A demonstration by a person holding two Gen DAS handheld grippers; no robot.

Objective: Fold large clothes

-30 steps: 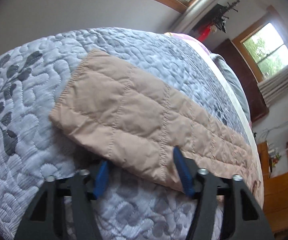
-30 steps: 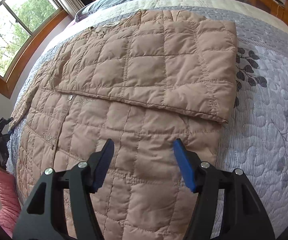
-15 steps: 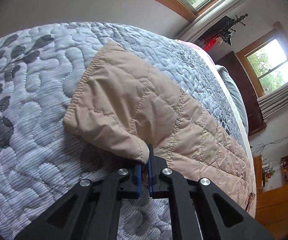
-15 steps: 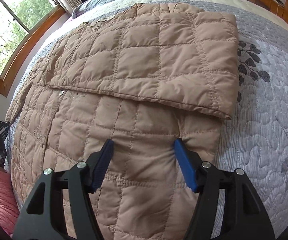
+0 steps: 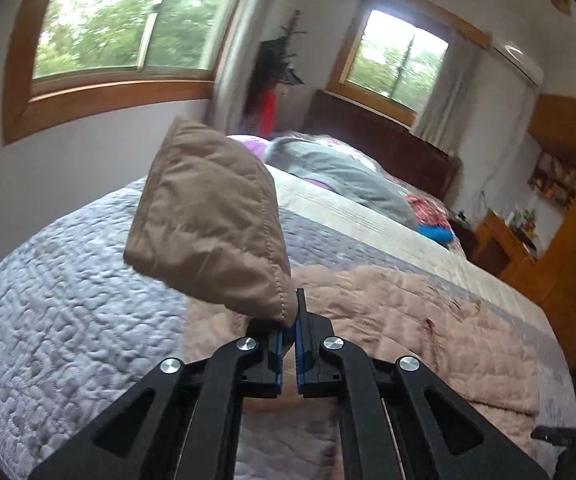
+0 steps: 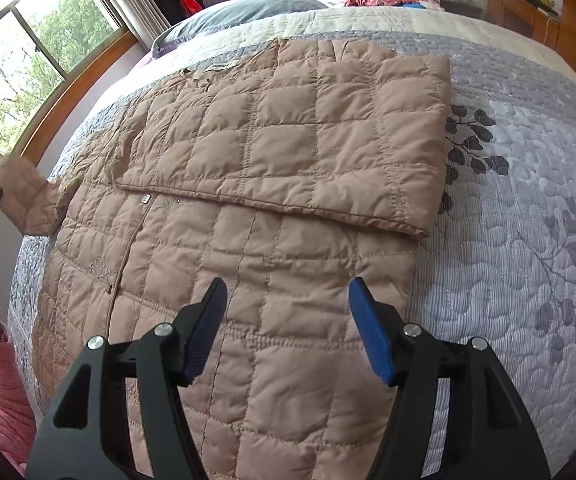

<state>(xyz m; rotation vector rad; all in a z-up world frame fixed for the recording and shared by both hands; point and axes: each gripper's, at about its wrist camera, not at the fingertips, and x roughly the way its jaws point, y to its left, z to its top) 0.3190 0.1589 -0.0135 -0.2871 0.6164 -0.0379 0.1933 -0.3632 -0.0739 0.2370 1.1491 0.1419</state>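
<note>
Tan quilted jacket [image 6: 272, 208] spread on the bed [image 6: 527, 216], one sleeve lifted.

The jacket lies with its long axis running from the collar near the pillows down toward the right claw [image 6: 288, 320], whose blue-padded jaws stand wide apart, released, above the lower panel. Its puffy shell is stitched in square blocks; the far sleeve is folded flat across the chest, cuff pointing to the bed's leaf-printed side. The left claw [image 5: 288, 344] is clenched on the edge of the other sleeve [image 5: 212, 224], which rises stiffly off the grey pebble-stitched quilt [image 5: 68, 288], cuff end pointing up toward the window [image 5: 128, 24].
</note>
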